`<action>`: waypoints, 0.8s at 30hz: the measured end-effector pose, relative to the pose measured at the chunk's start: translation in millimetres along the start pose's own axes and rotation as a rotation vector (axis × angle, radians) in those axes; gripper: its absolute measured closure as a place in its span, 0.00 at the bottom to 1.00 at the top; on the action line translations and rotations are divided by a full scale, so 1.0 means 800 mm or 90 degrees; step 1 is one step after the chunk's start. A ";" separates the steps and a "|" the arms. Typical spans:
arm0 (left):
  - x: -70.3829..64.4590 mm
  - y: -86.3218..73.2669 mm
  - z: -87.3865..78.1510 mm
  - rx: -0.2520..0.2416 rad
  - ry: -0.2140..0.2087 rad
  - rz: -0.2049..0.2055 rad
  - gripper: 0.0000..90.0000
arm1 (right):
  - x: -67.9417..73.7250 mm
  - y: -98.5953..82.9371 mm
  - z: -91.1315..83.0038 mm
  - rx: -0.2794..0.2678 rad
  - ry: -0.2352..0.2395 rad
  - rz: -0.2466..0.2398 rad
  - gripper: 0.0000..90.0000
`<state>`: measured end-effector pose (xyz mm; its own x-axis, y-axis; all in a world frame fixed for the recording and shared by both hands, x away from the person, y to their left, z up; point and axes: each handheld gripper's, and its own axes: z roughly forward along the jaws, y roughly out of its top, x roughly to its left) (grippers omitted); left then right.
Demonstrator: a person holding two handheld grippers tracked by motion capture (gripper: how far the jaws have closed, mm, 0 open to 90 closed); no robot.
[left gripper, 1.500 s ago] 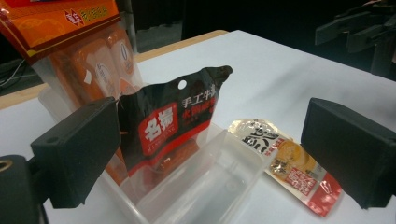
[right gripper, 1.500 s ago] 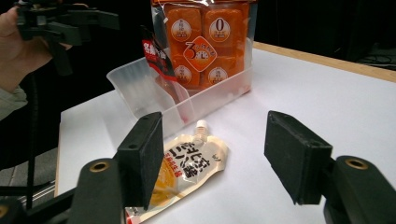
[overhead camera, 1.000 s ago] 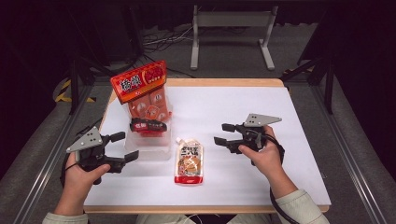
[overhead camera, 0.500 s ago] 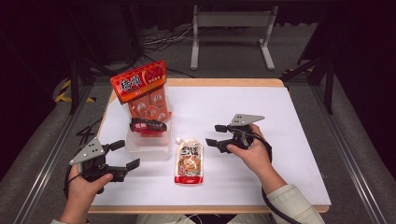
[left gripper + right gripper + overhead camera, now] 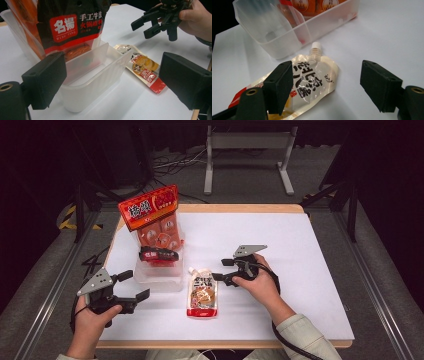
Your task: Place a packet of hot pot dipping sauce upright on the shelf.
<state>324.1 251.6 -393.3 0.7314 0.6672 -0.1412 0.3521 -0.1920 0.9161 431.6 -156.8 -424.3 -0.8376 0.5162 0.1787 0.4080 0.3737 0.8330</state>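
Lying flat on the white bench (image 5: 310,270), just right of the clear tub (image 5: 159,274), the spouted pouch (image 5: 202,292) looks soft, light and glossy, likely slippery. The right gripper (image 5: 223,270), jaws spread and empty, hovers beside its cap; the stiffer neck seems the surest hold. The left gripper (image 5: 135,286) waits released at the near left.

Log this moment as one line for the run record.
right claw: open, at cream spouted sauce pouch | left claw: open, beside clear plastic bin | pouch flat on white table
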 end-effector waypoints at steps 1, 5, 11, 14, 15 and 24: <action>0.001 0.000 0.000 0.001 0.003 0.003 0.09 | 0.000 -0.001 0.002 0.003 0.001 0.000 0.31; 0.000 -0.001 0.001 0.004 0.002 -0.002 0.09 | 0.001 -0.005 0.014 0.022 0.005 -0.003 0.31; 0.001 -0.003 0.004 0.006 0.008 -0.006 0.07 | 0.000 -0.010 0.028 0.038 0.009 0.002 0.31; 0.002 -0.004 0.004 0.003 0.009 -0.011 0.07 | 0.000 -0.012 0.034 0.048 0.011 0.006 0.31; 0.002 -0.004 0.004 0.001 0.009 -0.012 0.07 | 0.000 -0.013 0.036 0.050 0.013 0.005 0.30; 0.003 -0.004 0.004 -0.004 0.009 -0.013 0.07 | 0.003 -0.013 0.045 0.076 0.023 -0.003 0.29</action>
<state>326.3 251.3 -397.9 0.7157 0.6812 -0.1542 0.3624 -0.1735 0.9157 438.2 -131.8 -451.5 -0.8509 0.4876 0.1955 0.4429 0.4656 0.7662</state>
